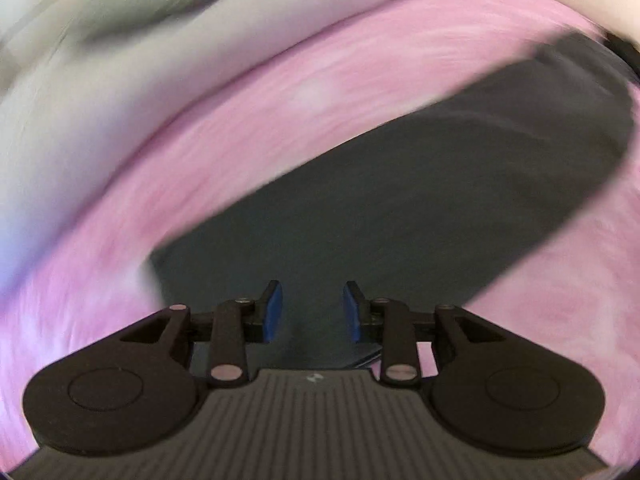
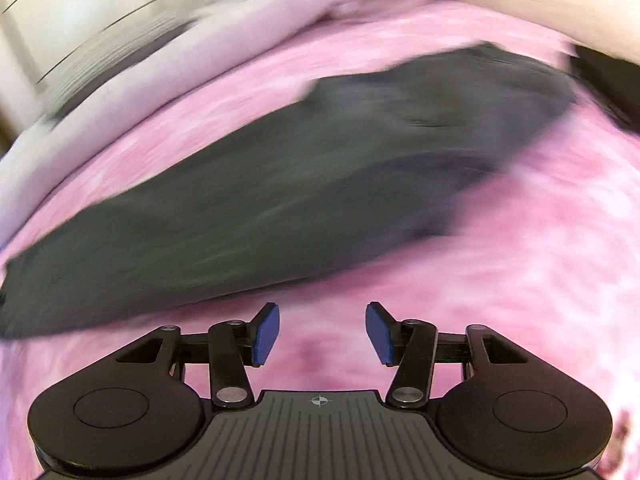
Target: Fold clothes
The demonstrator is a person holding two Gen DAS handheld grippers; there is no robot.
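A dark grey garment lies flat on a pink mottled bedspread. In the left wrist view my left gripper hovers over the garment's near part, open, with a gap between its blue pads and nothing in it. In the right wrist view the same dark garment stretches across the middle as a long folded strip. My right gripper is open over bare pink bedspread just in front of the garment's edge, nothing between its pads. Both views are motion-blurred.
White bedding or pillows border the pink spread at the far left. A pale wall or cupboard shows at the upper left of the right wrist view. A dark object sits at the far right edge.
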